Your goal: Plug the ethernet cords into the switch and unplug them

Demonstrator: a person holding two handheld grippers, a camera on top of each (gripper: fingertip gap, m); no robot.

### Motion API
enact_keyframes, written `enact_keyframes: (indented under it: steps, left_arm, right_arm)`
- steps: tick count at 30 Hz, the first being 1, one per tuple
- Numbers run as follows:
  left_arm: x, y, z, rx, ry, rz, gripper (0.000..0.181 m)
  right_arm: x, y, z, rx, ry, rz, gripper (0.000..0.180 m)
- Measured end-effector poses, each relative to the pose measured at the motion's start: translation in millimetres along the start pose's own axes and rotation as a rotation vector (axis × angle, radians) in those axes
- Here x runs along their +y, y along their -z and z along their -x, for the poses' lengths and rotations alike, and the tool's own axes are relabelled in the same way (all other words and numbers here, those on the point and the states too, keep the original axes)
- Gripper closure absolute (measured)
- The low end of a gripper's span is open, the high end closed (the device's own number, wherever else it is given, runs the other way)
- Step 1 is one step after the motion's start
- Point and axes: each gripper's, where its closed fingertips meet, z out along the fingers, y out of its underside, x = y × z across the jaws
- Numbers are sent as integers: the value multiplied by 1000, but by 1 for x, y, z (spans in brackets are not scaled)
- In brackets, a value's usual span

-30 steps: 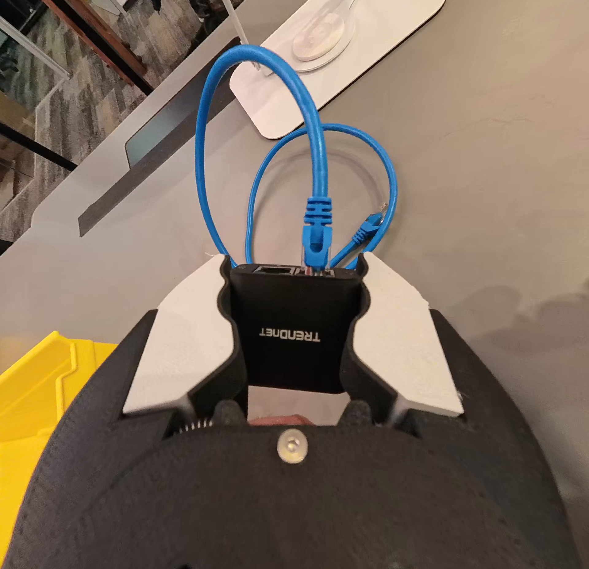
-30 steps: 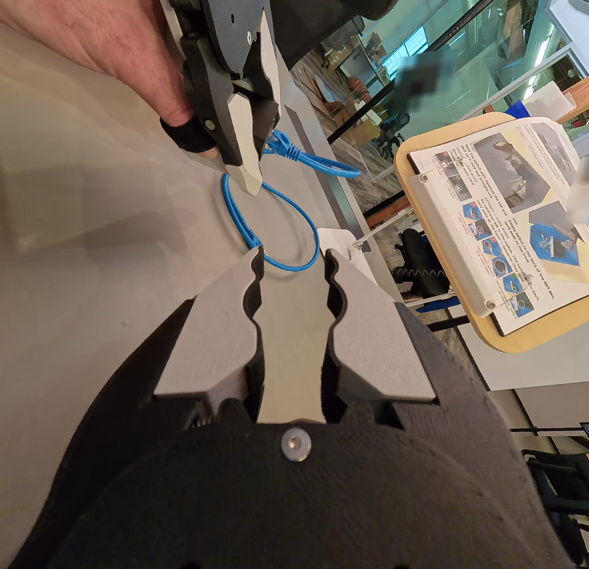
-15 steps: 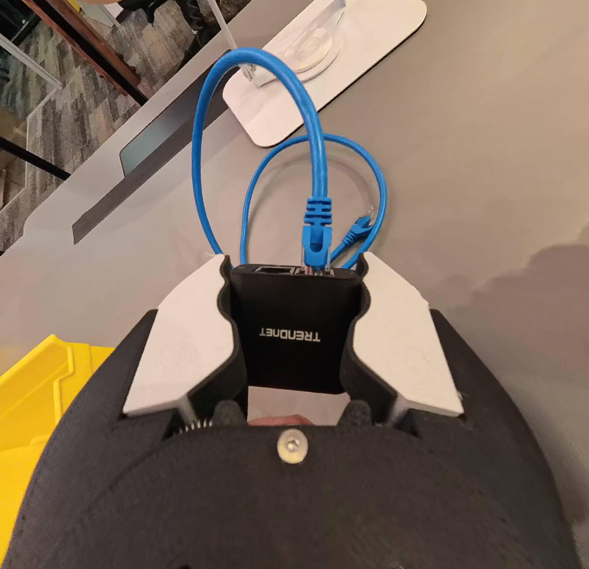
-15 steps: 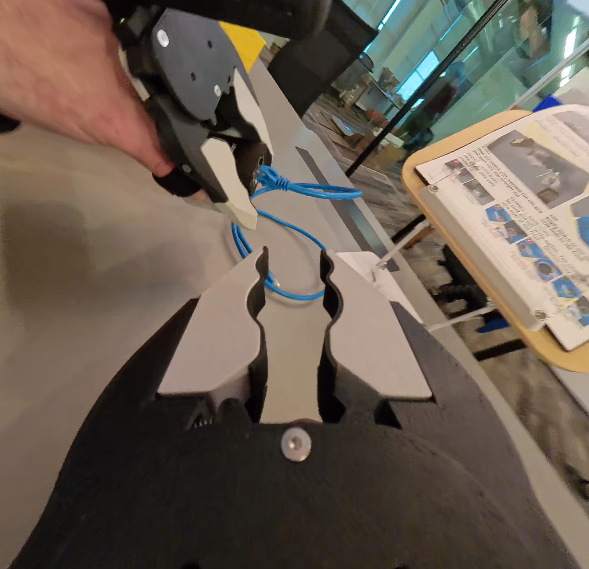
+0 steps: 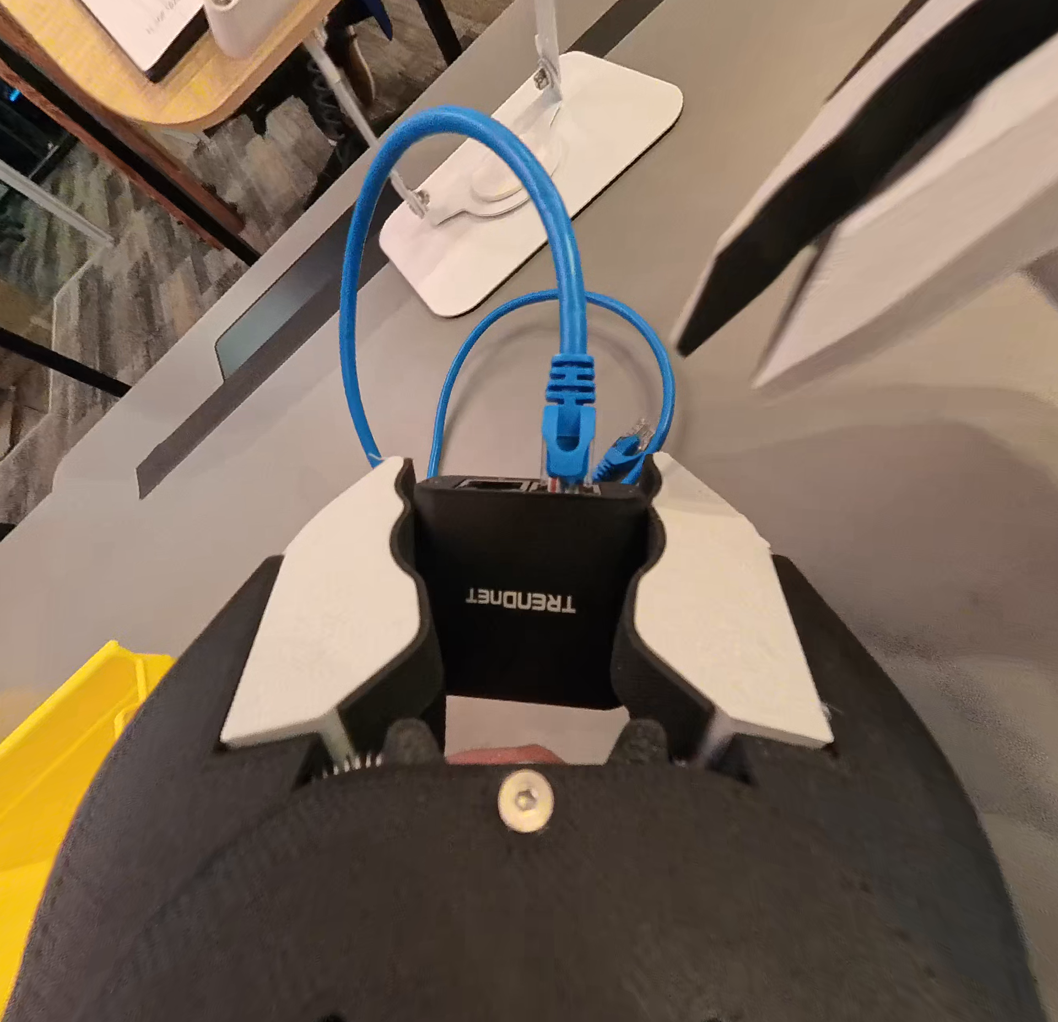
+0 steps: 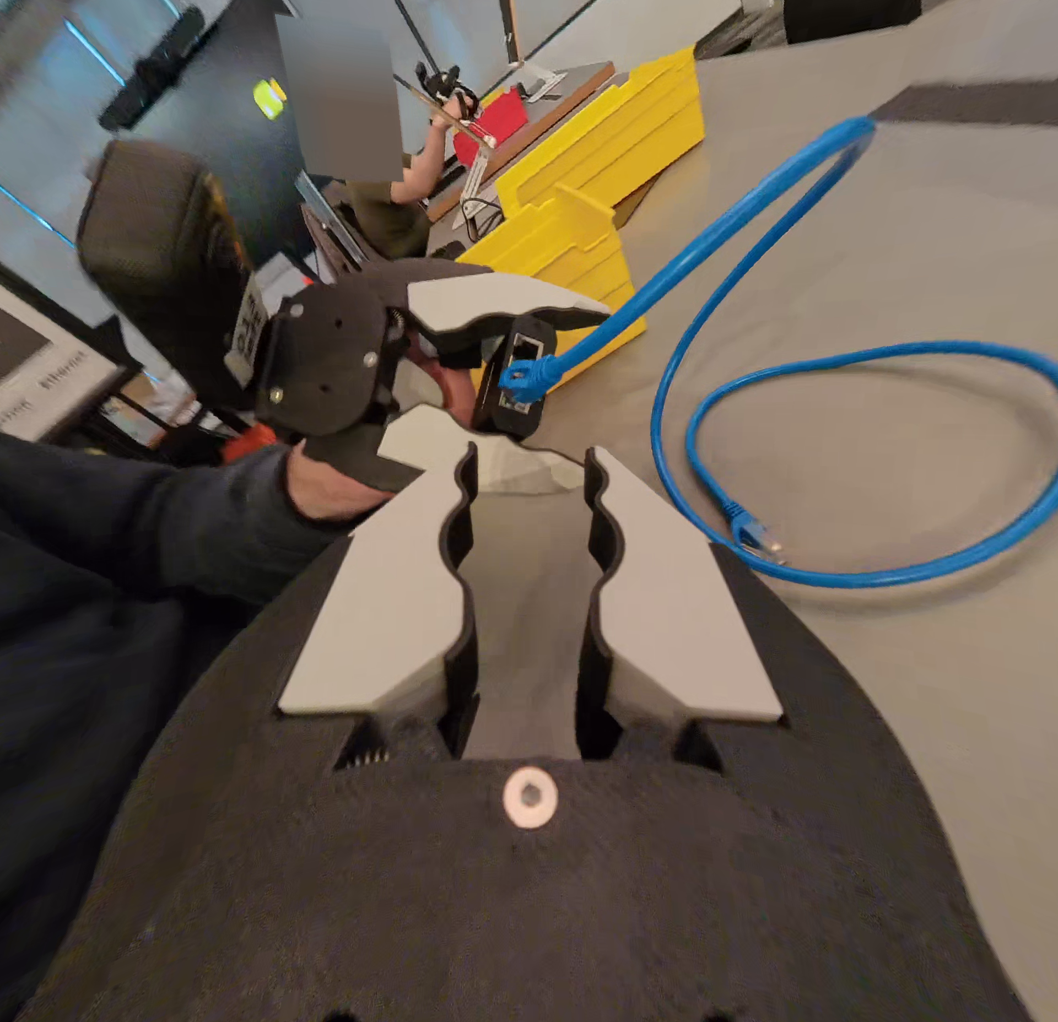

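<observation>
My left gripper (image 5: 529, 471) is shut on the black switch (image 5: 529, 582), ports facing away, and holds it just above the grey table (image 5: 859, 508). A blue ethernet cord (image 5: 366, 285) has one plug (image 5: 567, 422) seated in a middle port. Its other plug (image 5: 627, 445) lies loose on the table. My right gripper (image 6: 531, 456) is open and empty, pointing at the switch (image 6: 518, 365) and the left gripper (image 6: 572, 382). The loose plug (image 6: 750, 534) lies to its right. The right gripper's fingers (image 5: 801, 262) show blurred at the upper right of the left wrist view.
Yellow bins (image 6: 601, 136) stand behind the switch, one also at the lower left of the left wrist view (image 5: 57, 737). A white stand base (image 5: 532, 193) sits at the table's far edge. A person (image 6: 389, 216) sits at another table and a chair (image 6: 154, 250) stands nearby. The loose plug (image 6: 750, 534) sits 8 centimetres or so from the ends of my left fingers.
My right gripper has swung round to face the switch and now shows in the left wrist view. The left gripper still holds the switch, with the cord plugged in as before.
</observation>
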Motion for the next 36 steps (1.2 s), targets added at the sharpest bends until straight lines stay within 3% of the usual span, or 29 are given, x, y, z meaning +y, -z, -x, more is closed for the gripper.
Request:
enact_keyframes:
  steps: [3,8,18,23,25,36]
  left_arm:
    - [0,-2,-6,8,-24,1,107]
    - [-1,-5,-12,17,-38,2,107]
    - [1,-7,-10,-9,-55,18,107]
    - [2,-9,-12,-23,-79,32,107]
    - [1,-9,-15,-17,-79,29,107]
    - [0,-9,-14,-15,-63,29,107]
  right_arm:
    - [-1,-11,2,-61,-95,-7,145]
    - [1,-22,0,-85,-173,20,163]
    - [3,-27,-2,-107,-251,11,165]
    - [6,-30,-6,-95,-297,13,146]
    - [6,-32,-6,-89,-285,17,160]
    - [3,-27,-5,-140,-315,-11,162]
